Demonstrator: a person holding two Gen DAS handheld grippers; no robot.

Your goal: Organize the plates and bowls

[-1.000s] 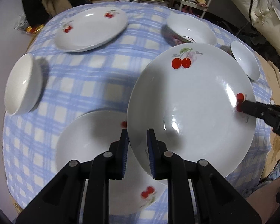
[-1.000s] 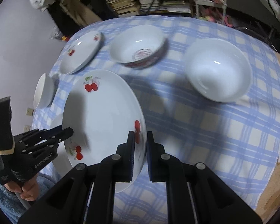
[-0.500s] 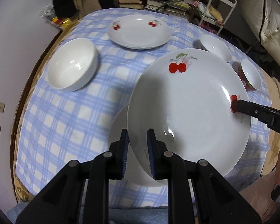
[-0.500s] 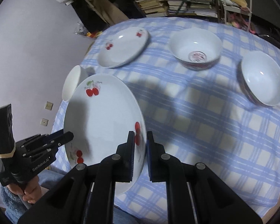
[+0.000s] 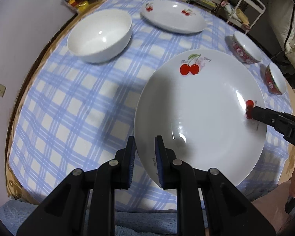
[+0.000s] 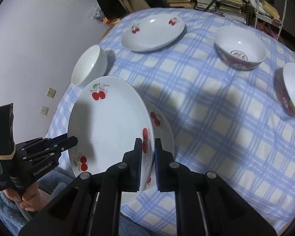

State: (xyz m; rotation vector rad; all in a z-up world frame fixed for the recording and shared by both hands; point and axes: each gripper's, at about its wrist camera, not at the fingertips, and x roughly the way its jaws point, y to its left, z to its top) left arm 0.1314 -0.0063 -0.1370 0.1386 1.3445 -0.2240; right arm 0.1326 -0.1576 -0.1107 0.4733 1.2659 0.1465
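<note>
A large white cherry plate [image 5: 202,118] is held above the table by both grippers. My left gripper [image 5: 145,153] is shut on its near rim; it also shows in the right wrist view [image 6: 68,139]. My right gripper [image 6: 148,153] is shut on the opposite rim of the same plate [image 6: 108,129]; it also shows in the left wrist view [image 5: 255,112]. Under the held plate lies a second cherry plate [image 6: 163,125], mostly hidden. A third cherry plate [image 5: 173,19] lies at the far side [image 6: 152,34].
A plain white bowl [image 5: 100,35] stands at the left of the blue checked tablecloth [image 5: 78,102]. Two red-patterned bowls [image 5: 245,49] [image 5: 275,80] stand at the right. Stacked books and a white rack [image 6: 269,4] stand behind the table.
Both grippers have carried the held plate back toward the near edge, over the plate lying there. That lower plate is now almost fully covered. The grip is unchanged.
</note>
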